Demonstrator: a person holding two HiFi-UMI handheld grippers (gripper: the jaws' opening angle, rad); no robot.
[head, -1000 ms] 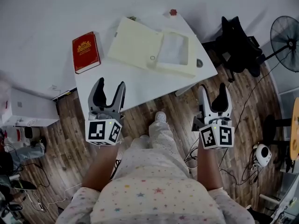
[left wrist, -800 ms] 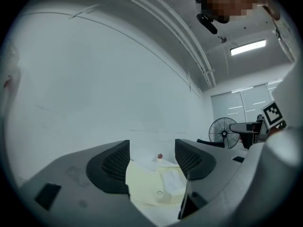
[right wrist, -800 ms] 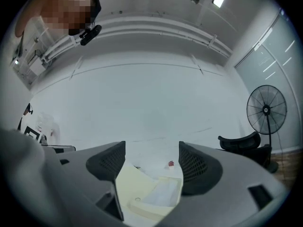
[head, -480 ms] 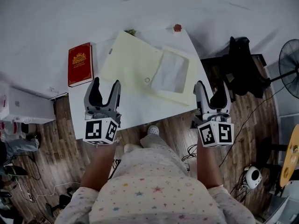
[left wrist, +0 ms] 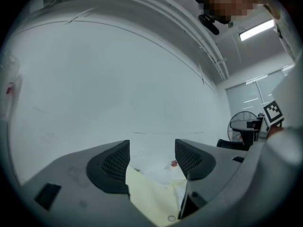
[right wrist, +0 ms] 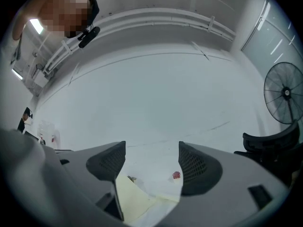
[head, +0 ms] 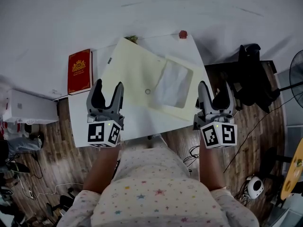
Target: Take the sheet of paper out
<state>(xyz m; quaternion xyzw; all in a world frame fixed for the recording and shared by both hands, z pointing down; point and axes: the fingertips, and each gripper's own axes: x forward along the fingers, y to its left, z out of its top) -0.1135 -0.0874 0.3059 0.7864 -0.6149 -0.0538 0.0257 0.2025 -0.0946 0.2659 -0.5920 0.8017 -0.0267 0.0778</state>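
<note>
In the head view, a cream folder (head: 130,74) is seen lying on the white table (head: 137,124), with the paper (head: 171,82) held in its right half. A red book (head: 79,71) lies to its left. The left gripper (head: 108,86) and right gripper (head: 215,86) are held near the table's front edge.

In the left gripper view, the jaws are spread with nothing gripped, and the folder is seen beyond them.

In the right gripper view, the jaws are likewise spread and empty.
</note>
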